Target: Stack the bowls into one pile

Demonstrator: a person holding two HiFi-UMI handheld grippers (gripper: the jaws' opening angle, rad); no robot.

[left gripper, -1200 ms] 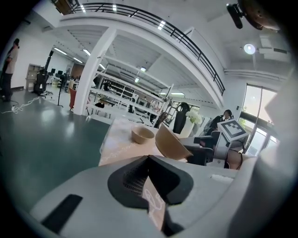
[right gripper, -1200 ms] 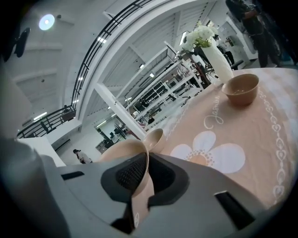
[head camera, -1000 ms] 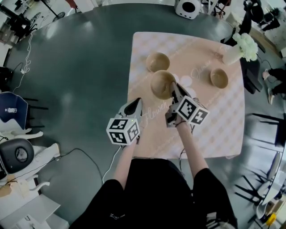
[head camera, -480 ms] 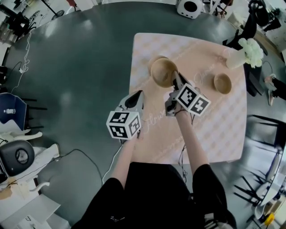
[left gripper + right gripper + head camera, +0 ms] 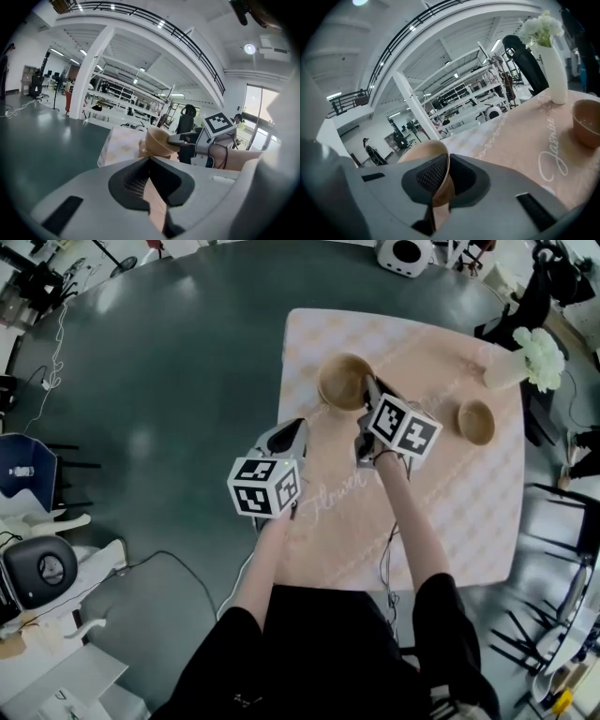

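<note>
So we've carried the bowl (image 5: 343,381) in our right gripper (image 5: 368,397) further up the cloth (image 5: 469,512), over where the far bowl was showing. The left gripper (image 5: 293,433) drifted forward too. The head view shows 2 bowls now, not 3.

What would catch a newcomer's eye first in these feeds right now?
The tan bowl pinched by its rim in the right tongs, raised near the far left of the pink cloth, with a second bowl peeking out just beneath it. Next come the white flowers in a vase at the cloth's far right corner, and a lone bowl just in front of them.
</note>
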